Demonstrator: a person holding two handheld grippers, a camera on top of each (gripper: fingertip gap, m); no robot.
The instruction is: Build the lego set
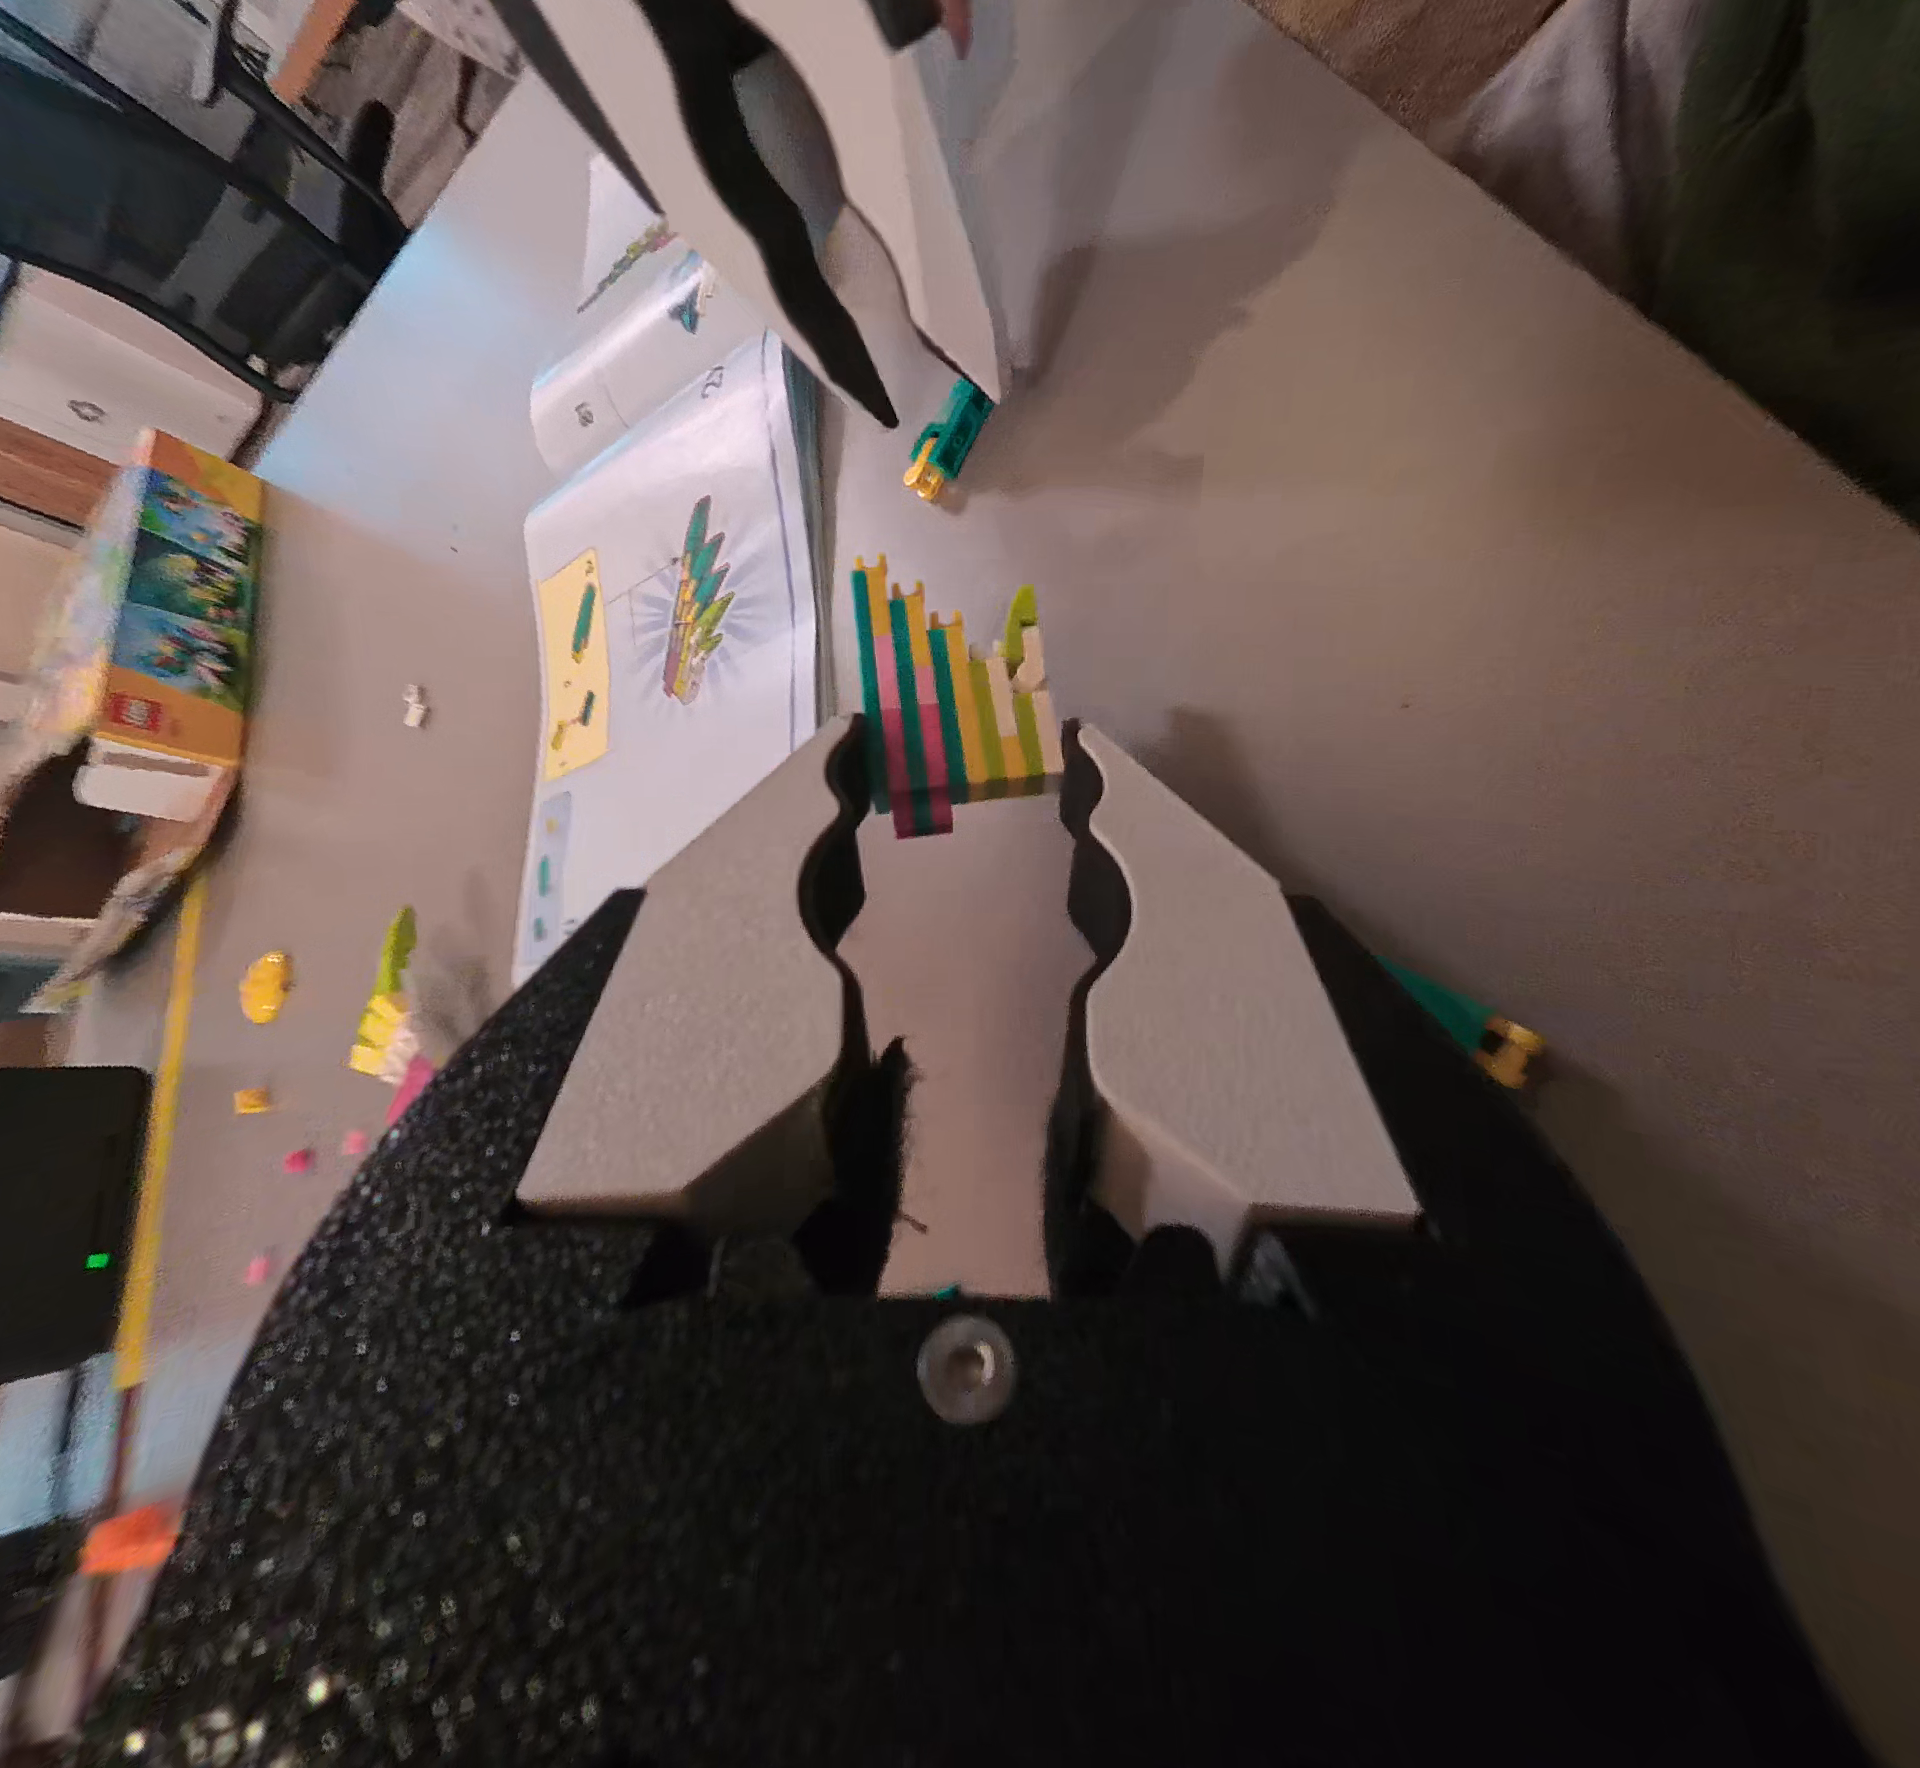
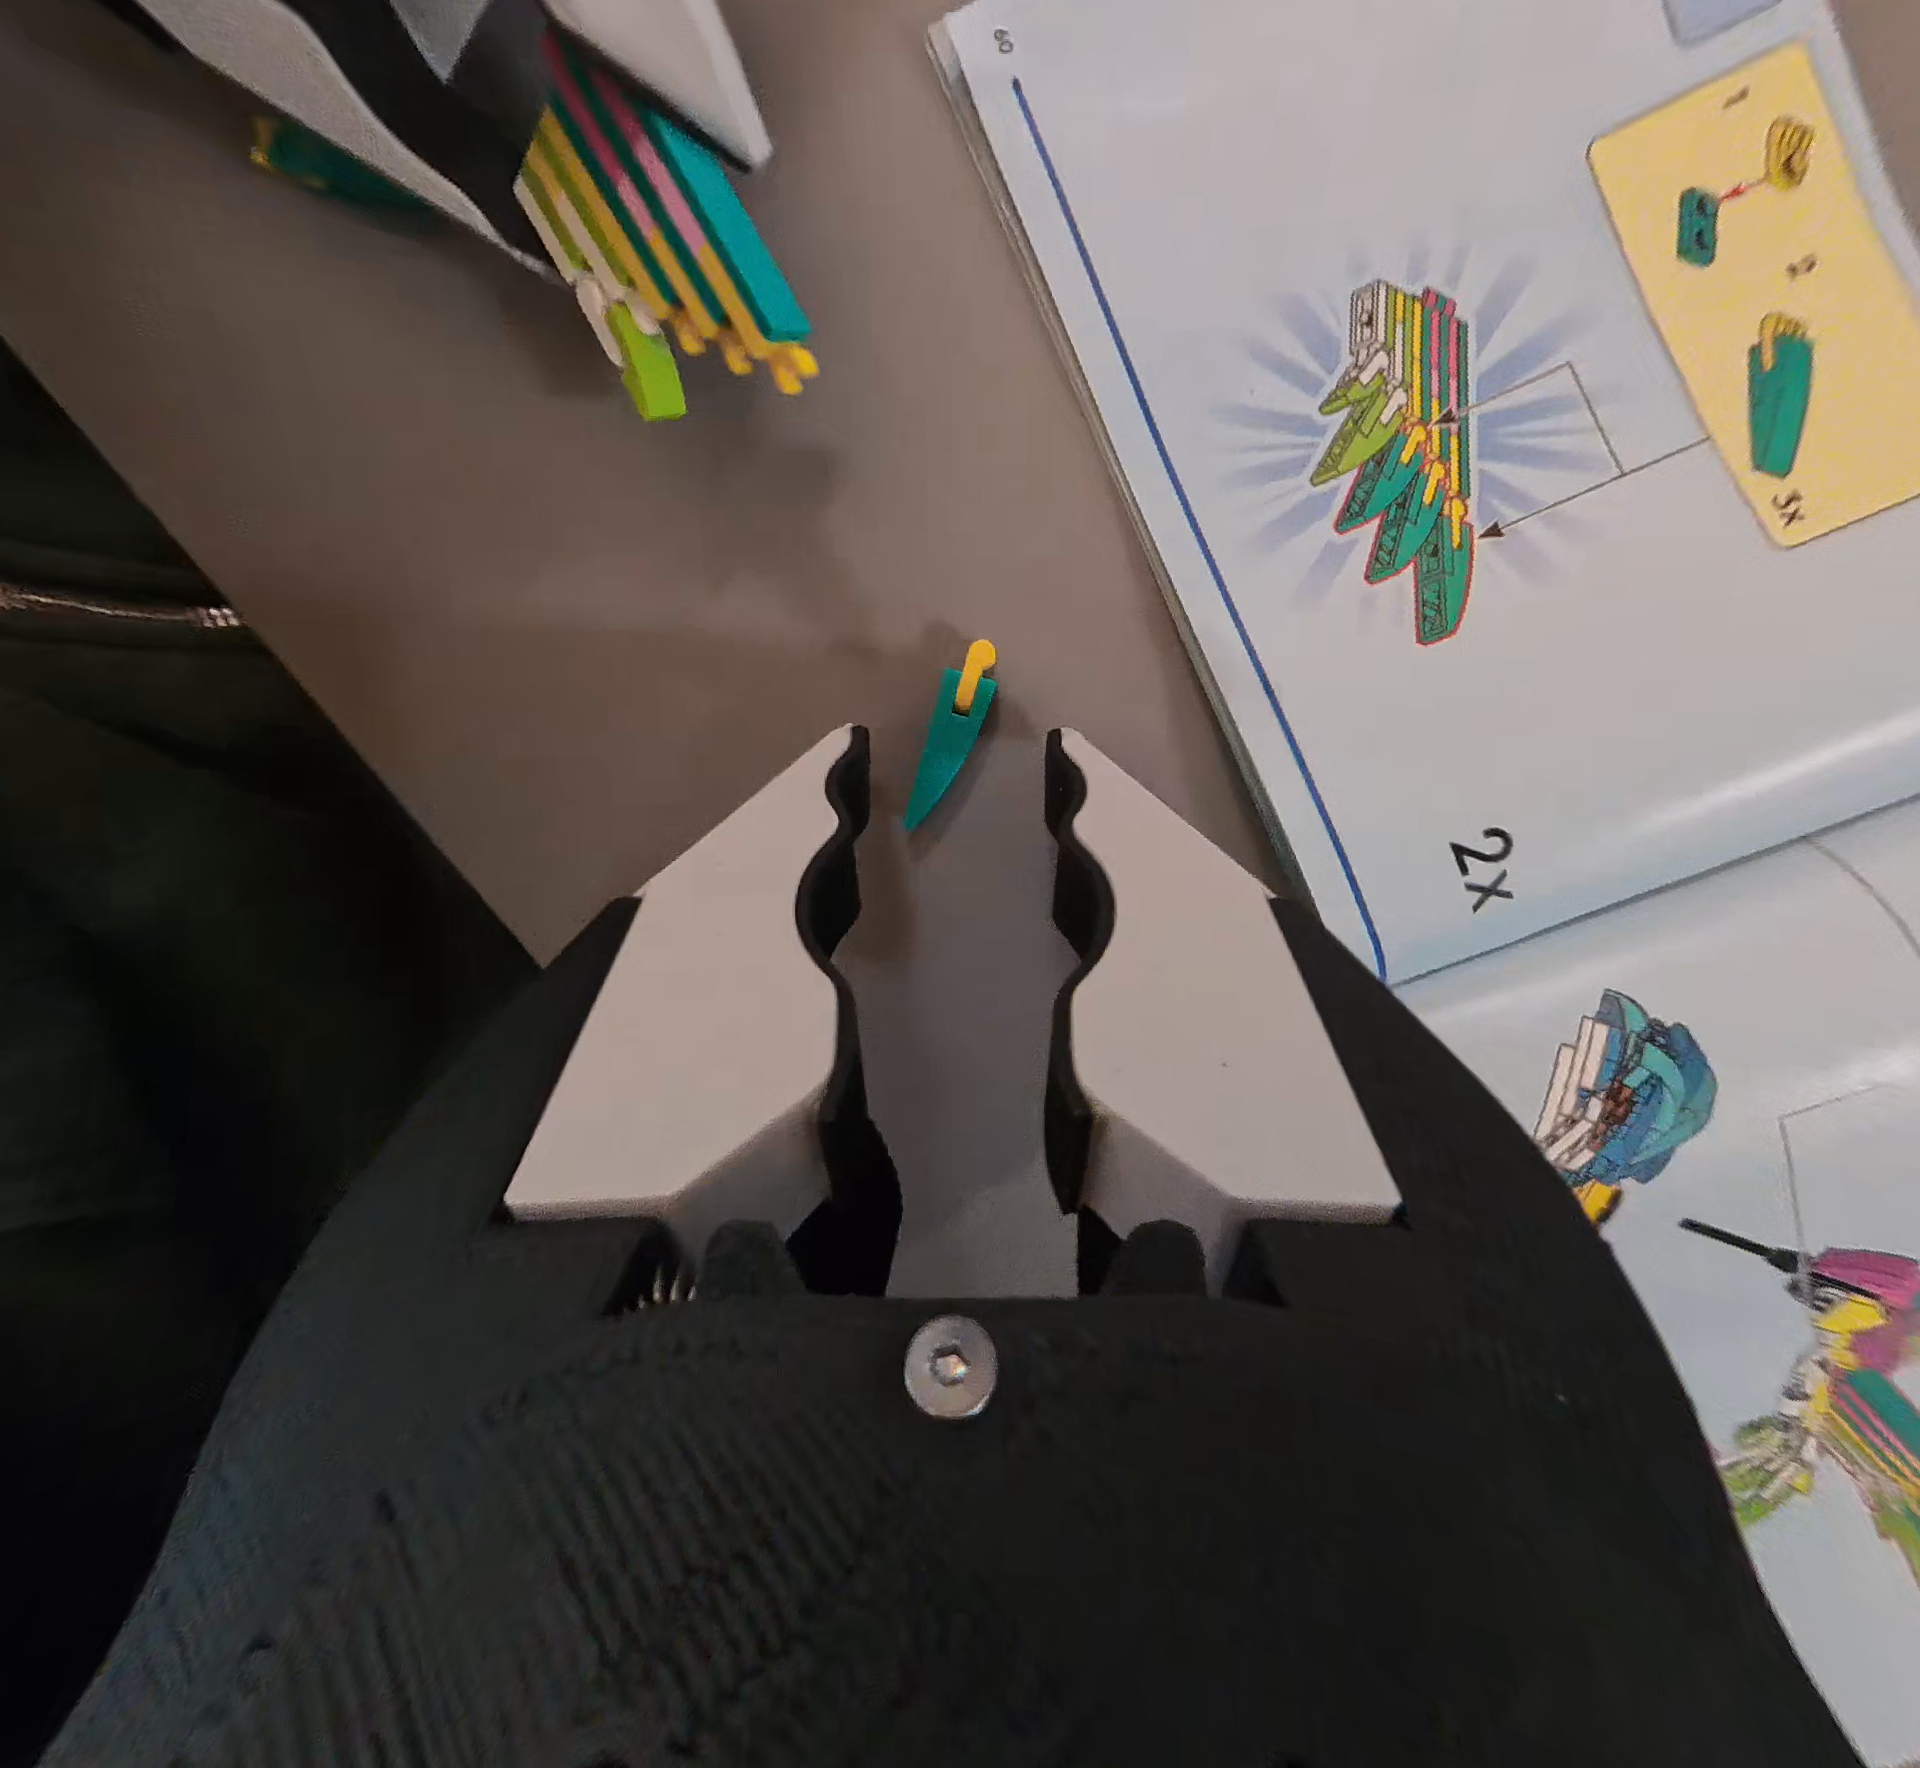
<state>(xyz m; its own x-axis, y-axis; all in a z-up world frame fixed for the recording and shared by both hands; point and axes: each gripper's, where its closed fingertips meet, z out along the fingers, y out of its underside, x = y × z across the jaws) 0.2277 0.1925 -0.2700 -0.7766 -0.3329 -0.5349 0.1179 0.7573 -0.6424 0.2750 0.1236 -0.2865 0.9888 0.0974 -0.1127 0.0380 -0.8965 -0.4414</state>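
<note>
A striped assembly [image 1: 951, 700] of teal, pink, yellow, lime and white plates with yellow clips at its far end stands on the grey table [image 1: 1351, 575]. My left gripper [image 1: 966, 731] is shut on its near end, one fingertip on each side. It also shows in the right wrist view [image 2: 665, 243], held by the left gripper [image 2: 644, 212]. My right gripper [image 2: 956, 742] is open, its fingertips either side of a small teal feather piece with a yellow clip [image 2: 943, 757] lying on the table. The left wrist view shows that piece [image 1: 951, 440] under the right gripper [image 1: 940, 404].
An open instruction booklet [image 2: 1455, 368] lies right of the right gripper, also in the left wrist view [image 1: 675, 638]. A second teal piece with a yellow clip [image 1: 1475, 1022] lies beside the left gripper. The set's box [image 1: 177, 596] and loose yellow, lime and pink pieces [image 1: 390, 1001] lie left. The table edge [image 1: 1558, 232] and a person's green clothing [image 1: 1818, 160] are right. Some 9 cm of space lies between my two pairs of fingers.
</note>
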